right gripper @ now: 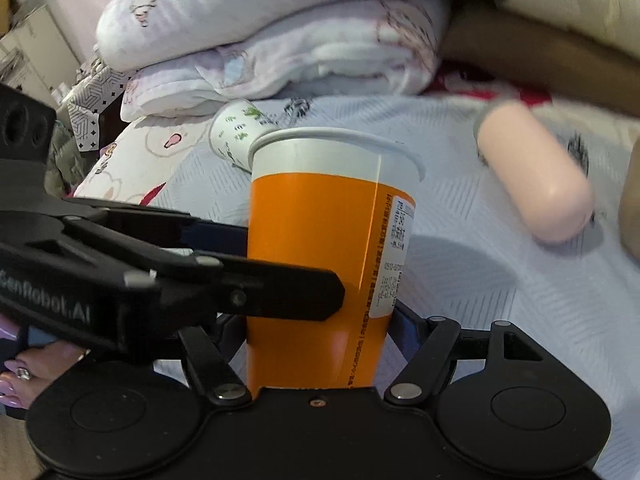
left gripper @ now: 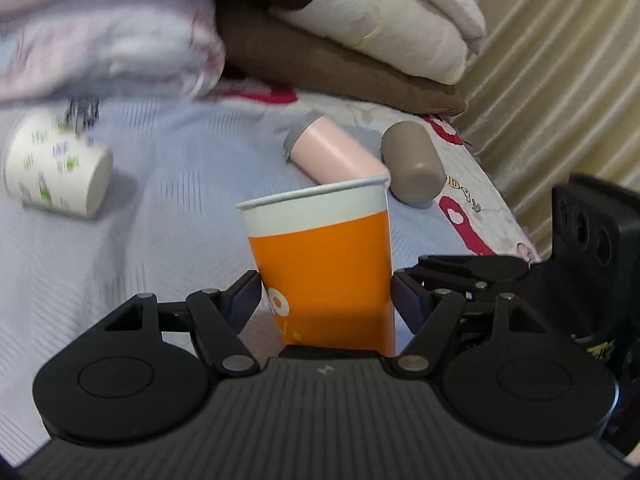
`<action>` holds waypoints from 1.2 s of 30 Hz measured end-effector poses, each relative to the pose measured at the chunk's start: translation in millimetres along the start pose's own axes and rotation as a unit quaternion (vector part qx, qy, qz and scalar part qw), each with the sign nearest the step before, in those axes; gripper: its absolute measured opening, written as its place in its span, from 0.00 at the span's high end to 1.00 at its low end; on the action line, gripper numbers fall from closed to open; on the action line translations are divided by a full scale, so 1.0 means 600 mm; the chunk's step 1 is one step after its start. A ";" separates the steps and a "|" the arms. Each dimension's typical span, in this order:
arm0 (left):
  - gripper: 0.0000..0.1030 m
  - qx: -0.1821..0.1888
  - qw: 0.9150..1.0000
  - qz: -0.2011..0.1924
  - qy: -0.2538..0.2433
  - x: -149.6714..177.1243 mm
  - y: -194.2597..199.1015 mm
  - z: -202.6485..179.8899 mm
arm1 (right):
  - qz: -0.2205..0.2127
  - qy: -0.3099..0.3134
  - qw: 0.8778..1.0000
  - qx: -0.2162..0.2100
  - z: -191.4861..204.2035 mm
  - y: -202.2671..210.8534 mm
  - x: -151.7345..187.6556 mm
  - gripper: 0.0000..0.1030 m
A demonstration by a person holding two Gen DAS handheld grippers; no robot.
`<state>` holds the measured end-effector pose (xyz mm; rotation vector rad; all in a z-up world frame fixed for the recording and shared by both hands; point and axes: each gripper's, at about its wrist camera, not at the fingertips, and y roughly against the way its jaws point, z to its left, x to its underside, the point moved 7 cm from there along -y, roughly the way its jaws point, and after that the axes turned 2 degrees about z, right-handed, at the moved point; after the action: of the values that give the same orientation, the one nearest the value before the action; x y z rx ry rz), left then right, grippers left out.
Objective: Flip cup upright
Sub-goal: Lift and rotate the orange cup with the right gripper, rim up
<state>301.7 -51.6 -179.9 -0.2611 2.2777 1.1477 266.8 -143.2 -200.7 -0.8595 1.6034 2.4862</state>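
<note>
Both claws are squeezing the orange paper cup [left gripper: 320, 264]: the left claw [left gripper: 326, 292] and the right claw [right gripper: 320, 320] are holding its sides. It is standing mouth up over the bed [left gripper: 160, 200]. What is left is letting go.

Soft indoor light, motion blur, fisheye-bent edges, faint shadows.
</note>
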 end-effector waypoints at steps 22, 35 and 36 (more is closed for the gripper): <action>0.35 -0.081 0.979 -0.135 -0.132 -0.047 0.037 -0.021 | -0.211 0.217 0.942 0.141 0.014 -0.011 -0.074 0.25; 0.37 -0.075 0.981 -0.125 -0.130 -0.041 0.014 -0.007 | -0.188 0.249 0.931 0.191 -0.007 -0.047 -0.082 0.29; 0.37 -0.076 0.981 -0.123 -0.131 -0.039 0.011 -0.006 | -0.185 0.245 0.934 0.184 -0.008 -0.049 -0.083 0.29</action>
<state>316.8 -52.1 -160.2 -0.4122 1.8741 1.1536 320.7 -122.0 -202.2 -1.6201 1.7421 1.7250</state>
